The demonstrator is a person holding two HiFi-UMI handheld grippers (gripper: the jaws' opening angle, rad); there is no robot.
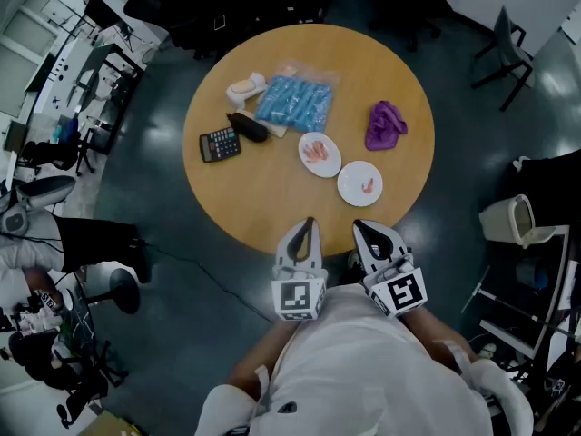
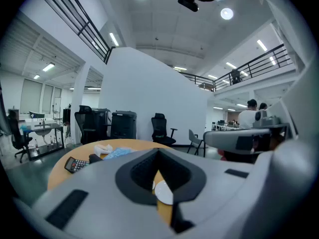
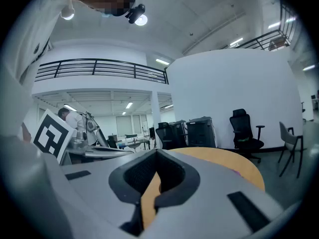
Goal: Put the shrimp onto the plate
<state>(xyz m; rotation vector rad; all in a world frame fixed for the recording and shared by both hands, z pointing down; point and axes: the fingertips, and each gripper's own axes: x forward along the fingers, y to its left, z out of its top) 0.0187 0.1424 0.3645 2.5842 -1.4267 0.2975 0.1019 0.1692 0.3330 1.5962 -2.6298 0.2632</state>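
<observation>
While left claw (image 1: 309, 222) and right claw (image 1: 359, 226) hang closed — shrimp (image 1: 315, 152) lie plated.

No text, brand or number is legible: the square markers (image 1: 299, 300) on the cubes of the left gripper (image 1: 304, 237) and right gripper (image 1: 372, 237) bear patterns only, and the calculator (image 1: 220, 143) near the table's (image 1: 272, 207) left edge shows keys too small to read.

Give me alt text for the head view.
Seen from above, a round wooden table holds one plate with several shrimp, another plate with a single shrimp, a purple cloth, a blue packet and a calculator. The left gripper and right gripper hover shut and empty at its near edge.
</observation>
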